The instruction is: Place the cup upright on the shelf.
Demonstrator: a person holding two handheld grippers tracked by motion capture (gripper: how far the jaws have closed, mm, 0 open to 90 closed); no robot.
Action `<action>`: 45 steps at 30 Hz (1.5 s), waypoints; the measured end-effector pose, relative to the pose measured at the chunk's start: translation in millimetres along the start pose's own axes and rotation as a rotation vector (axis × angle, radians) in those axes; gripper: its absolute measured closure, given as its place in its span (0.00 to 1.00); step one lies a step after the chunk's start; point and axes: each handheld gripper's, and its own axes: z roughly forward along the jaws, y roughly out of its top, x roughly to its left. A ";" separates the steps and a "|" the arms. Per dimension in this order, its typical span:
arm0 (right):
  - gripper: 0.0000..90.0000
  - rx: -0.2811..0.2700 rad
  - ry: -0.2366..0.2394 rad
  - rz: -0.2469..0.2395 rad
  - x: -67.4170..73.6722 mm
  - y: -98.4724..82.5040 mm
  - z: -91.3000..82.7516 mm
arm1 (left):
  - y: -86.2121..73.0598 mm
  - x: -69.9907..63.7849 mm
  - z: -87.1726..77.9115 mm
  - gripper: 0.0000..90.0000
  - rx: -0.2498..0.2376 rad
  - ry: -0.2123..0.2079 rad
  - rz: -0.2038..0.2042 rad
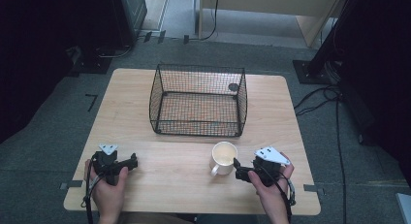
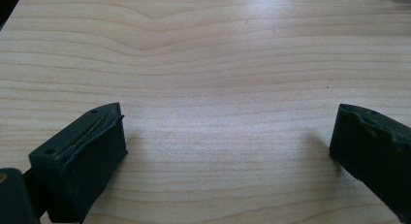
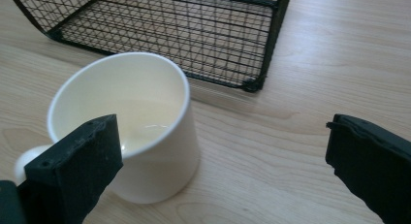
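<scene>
The right claw point(image 1: 238, 167) stands released, jaws spread wide, just beside a white mug point(image 1: 223, 157) that sits upright and ungrasped on the worktop point(image 1: 271, 103), handle toward the person. The left claw point(image 1: 127, 163) is likewise released over bare wood, well apart from the mug. By appearances the work has barely begun: the mug is yet to be gripped, and the wire basket point(image 1: 198, 99) behind it holds nothing. Open worktop lies between the 2 claws; the near edge is close behind the hands.
</scene>
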 end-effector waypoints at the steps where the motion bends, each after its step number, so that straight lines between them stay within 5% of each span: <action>1: 0.00 0.000 0.000 0.000 0.0 0.0 0.0 | 0.0 0.0 0.0 0.00 0.000 0.000 0.000; 9: 0.00 0.002 0.037 -0.012 23.5 2.3 8.1 | 0.0 -0.2 0.0 0.00 0.000 -0.002 0.002; 13: 0.00 0.007 0.018 -0.014 33.3 1.9 11.6 | 0.0 -0.3 0.0 0.00 0.000 -0.003 0.002; 26: 0.00 0.008 0.047 -0.005 50.0 -0.8 14.5 | 0.0 -0.4 0.0 0.00 0.000 -0.004 0.002; 31: 0.00 0.021 0.025 -0.019 59.2 -9.3 18.1 | 0.2 -0.5 0.0 0.00 0.001 -0.004 0.004; 40: 0.00 0.061 -0.025 -0.025 68.6 -15.8 25.9 | 0.4 -1.3 0.3 0.00 0.000 -0.006 0.007; 45: 0.00 0.061 -0.007 -0.016 60.2 -21.9 23.7 | 0.4 -1.3 0.3 0.00 0.000 -0.006 0.007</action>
